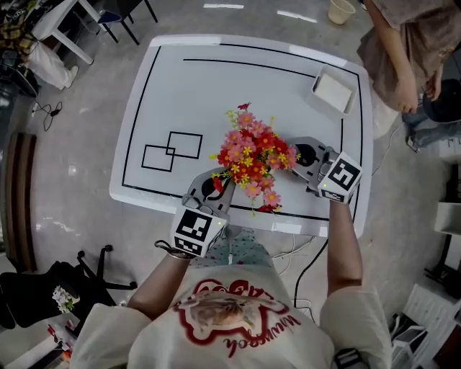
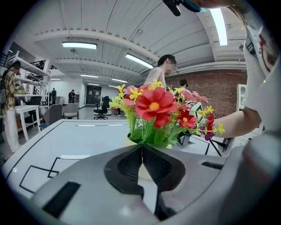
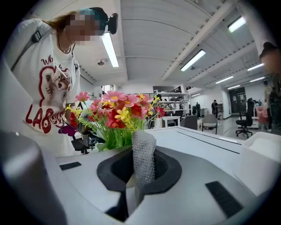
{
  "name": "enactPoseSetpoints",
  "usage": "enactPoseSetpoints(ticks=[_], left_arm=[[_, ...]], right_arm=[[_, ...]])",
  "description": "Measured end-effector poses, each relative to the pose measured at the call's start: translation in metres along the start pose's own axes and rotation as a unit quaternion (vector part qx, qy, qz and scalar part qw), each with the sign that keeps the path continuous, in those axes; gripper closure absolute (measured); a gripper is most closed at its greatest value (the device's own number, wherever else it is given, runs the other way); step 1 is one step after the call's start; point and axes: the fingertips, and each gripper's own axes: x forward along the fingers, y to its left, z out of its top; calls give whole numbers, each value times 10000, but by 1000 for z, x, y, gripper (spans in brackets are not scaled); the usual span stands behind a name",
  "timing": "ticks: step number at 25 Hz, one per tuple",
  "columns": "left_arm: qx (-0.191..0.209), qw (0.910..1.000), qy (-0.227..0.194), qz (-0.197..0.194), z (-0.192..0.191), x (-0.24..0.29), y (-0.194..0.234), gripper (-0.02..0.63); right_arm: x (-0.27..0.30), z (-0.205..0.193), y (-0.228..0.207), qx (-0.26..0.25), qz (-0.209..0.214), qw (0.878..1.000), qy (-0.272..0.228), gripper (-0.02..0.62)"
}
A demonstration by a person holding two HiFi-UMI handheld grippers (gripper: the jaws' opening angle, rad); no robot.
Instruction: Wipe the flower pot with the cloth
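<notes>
Now: about to wipe, by my reading
Left gripper (image 1: 219,181): jaws pressed together, empty, near flower pot (image 2: 144,172)
Right gripper (image 1: 295,155): pinching grey cloth (image 3: 143,154)
Pot: front of table (image 1: 216,86)
Next: likely press cloth against pot wall

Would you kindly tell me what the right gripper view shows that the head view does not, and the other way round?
Only the right gripper view shows the grey cloth clamped between the jaws of the right gripper. Only the head view shows the two overlapping black rectangles drawn on the table and the cup on the floor. Both show the flowers and the white table.
</notes>
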Motion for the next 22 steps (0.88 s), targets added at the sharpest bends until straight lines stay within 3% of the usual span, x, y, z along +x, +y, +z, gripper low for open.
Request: enactPoseSetpoints(ticks=[22], left_arm=[[83, 9988, -35, -488, 4, -3, 1, 603]], right_arm=[[-6, 12, 59, 128, -1406, 9895, -292, 570]])
